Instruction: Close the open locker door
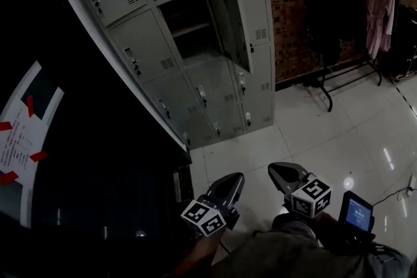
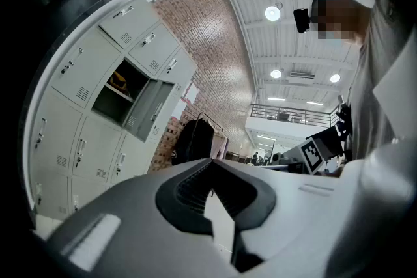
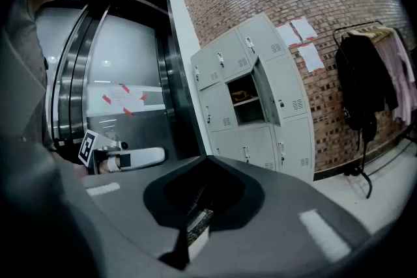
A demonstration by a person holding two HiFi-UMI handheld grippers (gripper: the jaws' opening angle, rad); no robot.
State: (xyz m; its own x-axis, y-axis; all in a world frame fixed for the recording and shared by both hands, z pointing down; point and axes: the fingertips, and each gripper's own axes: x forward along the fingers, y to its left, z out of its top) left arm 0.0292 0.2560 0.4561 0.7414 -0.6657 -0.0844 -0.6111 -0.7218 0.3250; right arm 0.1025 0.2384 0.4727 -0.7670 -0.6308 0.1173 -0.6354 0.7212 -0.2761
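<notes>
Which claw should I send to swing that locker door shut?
Right, probably. The open door stands out on its compartment's right side, and the right claw sits further toward that side than the left claw. Both are shut, empty and well short of the lockers.

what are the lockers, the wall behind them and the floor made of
Lockers: probably thin sheet metal, matte grey paint; pressed vent slots and thin open door suggest it.
Wall: bare red brick, mortar lines visible.
Floor: glossy light tiles, likely ceramic; grout lines and lamp reflections.
</notes>
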